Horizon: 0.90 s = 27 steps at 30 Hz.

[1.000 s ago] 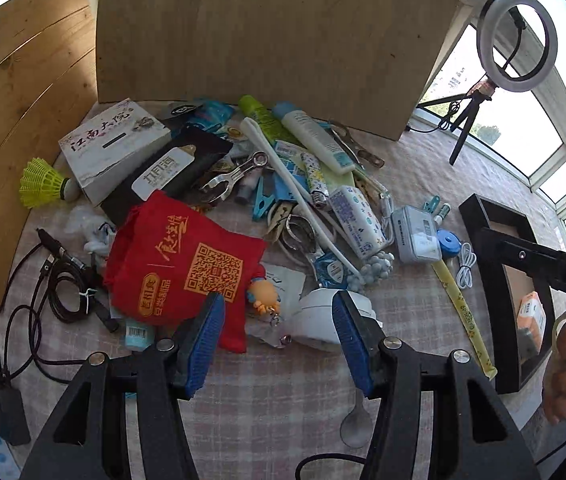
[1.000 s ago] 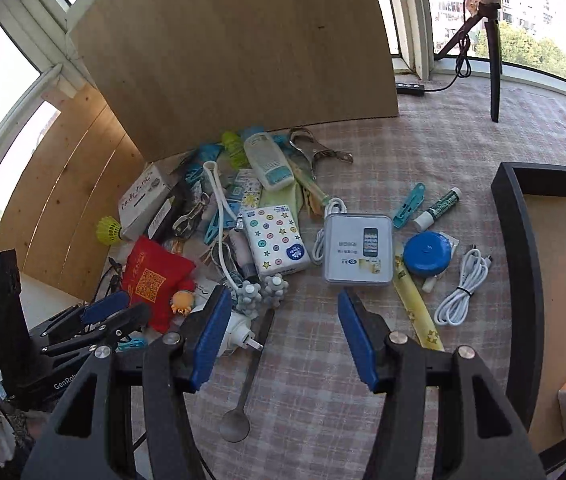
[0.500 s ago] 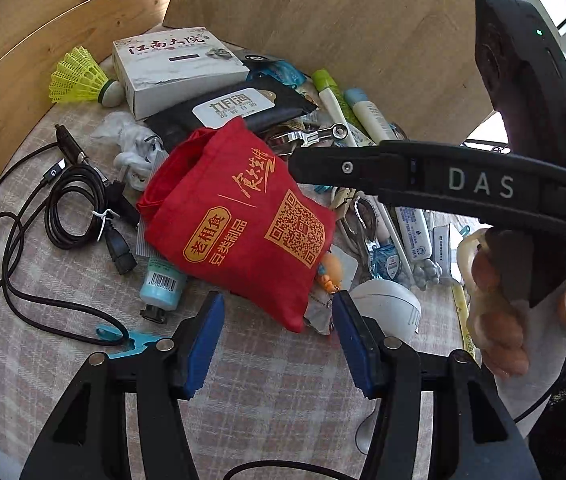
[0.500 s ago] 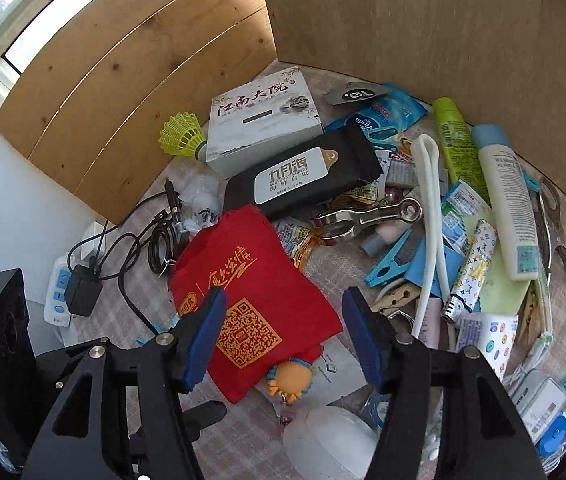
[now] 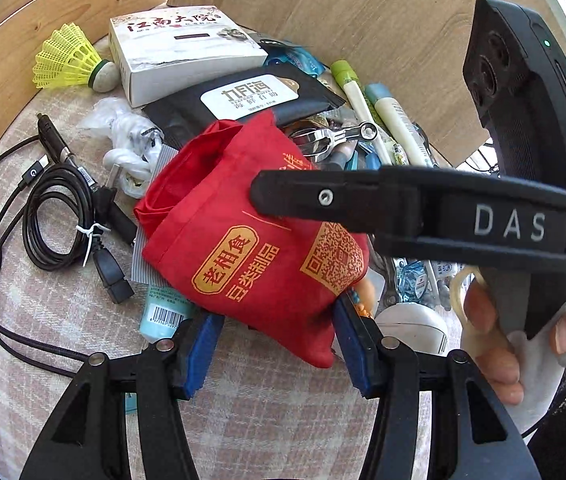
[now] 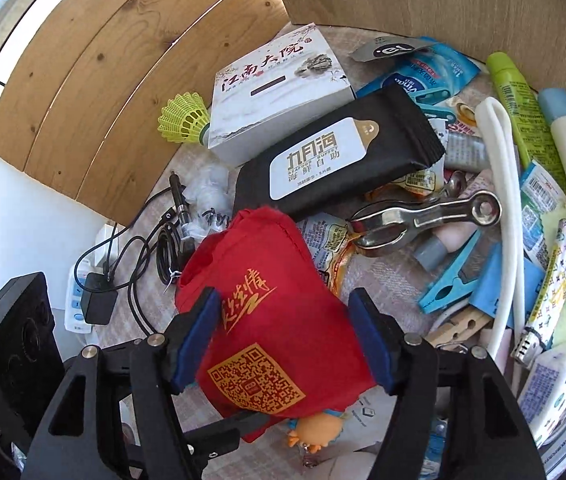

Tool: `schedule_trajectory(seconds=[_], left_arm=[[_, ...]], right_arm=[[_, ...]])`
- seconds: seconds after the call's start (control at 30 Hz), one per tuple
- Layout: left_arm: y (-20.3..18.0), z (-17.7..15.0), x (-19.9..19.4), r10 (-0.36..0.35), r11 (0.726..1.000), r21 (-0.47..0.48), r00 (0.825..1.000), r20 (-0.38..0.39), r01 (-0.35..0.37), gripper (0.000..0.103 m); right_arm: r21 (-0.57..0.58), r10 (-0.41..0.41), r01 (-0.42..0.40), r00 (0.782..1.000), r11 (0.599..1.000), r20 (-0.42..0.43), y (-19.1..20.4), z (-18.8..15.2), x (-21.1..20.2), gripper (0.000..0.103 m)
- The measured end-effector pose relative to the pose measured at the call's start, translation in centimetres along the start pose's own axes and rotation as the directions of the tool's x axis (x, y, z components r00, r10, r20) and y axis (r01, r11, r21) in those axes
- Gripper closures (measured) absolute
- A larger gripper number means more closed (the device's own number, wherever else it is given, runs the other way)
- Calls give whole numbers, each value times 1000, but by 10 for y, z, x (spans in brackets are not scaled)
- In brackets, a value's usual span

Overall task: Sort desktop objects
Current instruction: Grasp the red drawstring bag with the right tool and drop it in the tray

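Observation:
A red cloth bag (image 5: 251,248) with a QR code lies on the checked tablecloth, on top of the clutter. In the left wrist view my left gripper (image 5: 275,344) is open, and the bag's lower corner sits between its blue pads. In the right wrist view my right gripper (image 6: 283,336) straddles the middle of the red bag (image 6: 267,320). Its jaws are opening, with the pads beside the cloth and not squeezing it. One of the right gripper's black fingers (image 5: 323,198) crosses over the bag in the left wrist view.
A white box (image 5: 179,52), a black wipes pack (image 5: 251,96), a yellow shuttlecock (image 5: 67,60) and a coiled black cable (image 5: 59,216) surround the bag. A metal clip (image 6: 423,216), tubes (image 6: 523,100) and pegs lie to the right. Wooden boards (image 5: 363,20) stand behind. A person's hand (image 5: 495,344) holds the right gripper.
Both grippers came down onto the red bag. The right one swung across from the table's right side to the bag, and its jaws widened slightly.

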<state>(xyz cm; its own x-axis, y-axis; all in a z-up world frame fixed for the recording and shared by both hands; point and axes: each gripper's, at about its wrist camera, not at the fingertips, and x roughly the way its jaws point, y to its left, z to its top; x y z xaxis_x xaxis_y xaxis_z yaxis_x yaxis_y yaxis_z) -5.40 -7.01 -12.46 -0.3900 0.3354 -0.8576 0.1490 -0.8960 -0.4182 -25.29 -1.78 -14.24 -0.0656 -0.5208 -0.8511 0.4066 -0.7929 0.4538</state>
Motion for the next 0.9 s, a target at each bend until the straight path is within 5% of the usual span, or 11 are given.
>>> schedule_trajectory(seconds=[0.1,0.23,0.37,0.4,0.47,0.8,0.9], left_arm=[[-3,1,-1,-16,1000,14,1000,0,15,54],[-11,3,-6,-37,996,81,999,5,37,55],[-2,4,6,-76,995,66,997,-35,78,61],[2,5,7,-90,994,51,995,-36,91,62],[5,6,2,-101,993,52,994,-30,102,63],[-2,11,-16,-155,974,159,987,-39,159,71],[-10,11,-18,-146,967,207,989,-37,150,78]], right_arm=[[19,9,-9,1000,1000,21,4,-7,-5,55],[31,-9,7,999,999,46,13,-15,-17,56],[63,-71,69,997,996,39,8,-12,-12,53],[93,-86,82,996,992,35,1,-11,-11,40],[140,-105,98,994,985,42,-7,-9,-4,31],[191,6,-21,997,981,80,19,-14,-5,39],[179,-37,19,994,984,99,33,-17,-15,41]])
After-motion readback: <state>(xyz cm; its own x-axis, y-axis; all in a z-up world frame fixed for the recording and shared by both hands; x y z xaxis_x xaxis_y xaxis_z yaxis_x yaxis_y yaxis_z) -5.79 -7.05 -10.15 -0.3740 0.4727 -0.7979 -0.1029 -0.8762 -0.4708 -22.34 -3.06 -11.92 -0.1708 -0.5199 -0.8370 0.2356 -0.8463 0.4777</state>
